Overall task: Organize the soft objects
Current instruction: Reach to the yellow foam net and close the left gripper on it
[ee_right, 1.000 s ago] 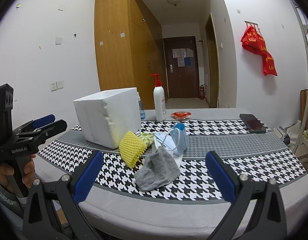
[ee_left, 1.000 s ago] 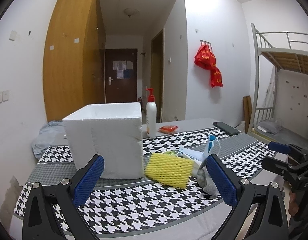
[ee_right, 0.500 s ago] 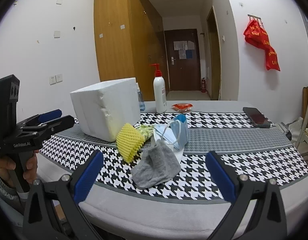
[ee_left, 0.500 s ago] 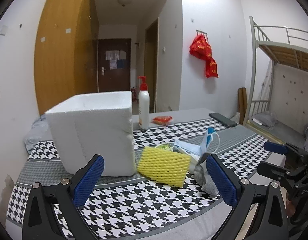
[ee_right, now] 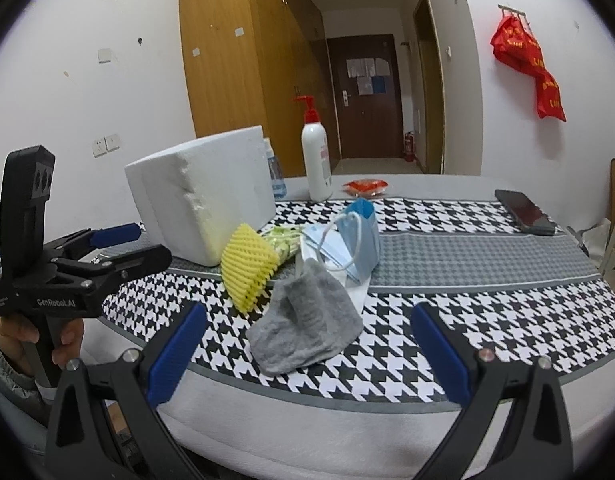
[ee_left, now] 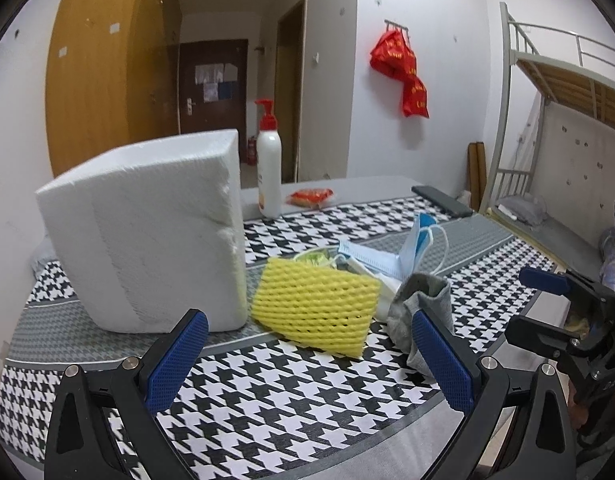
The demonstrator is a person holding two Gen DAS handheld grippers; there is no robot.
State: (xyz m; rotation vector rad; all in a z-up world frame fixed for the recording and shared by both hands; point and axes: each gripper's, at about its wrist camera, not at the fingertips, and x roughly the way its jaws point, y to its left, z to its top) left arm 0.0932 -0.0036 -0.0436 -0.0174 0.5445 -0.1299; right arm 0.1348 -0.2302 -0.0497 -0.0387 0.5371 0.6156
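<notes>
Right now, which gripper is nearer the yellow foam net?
Left. The left gripper is open right in front of the yellow foam net; the right gripper is open farther off, facing the grey sock.

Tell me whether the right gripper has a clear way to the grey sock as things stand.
Probably yes. The right gripper is open and empty, and the grey sock lies at the near edge of the pile, straight ahead between its fingers, with only bare tablecloth in front of it.

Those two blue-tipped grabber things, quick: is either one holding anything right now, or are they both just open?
Left gripper: open, holding nothing, short of the yellow foam net.
Right gripper: open, holding nothing, short of the grey sock.
</notes>
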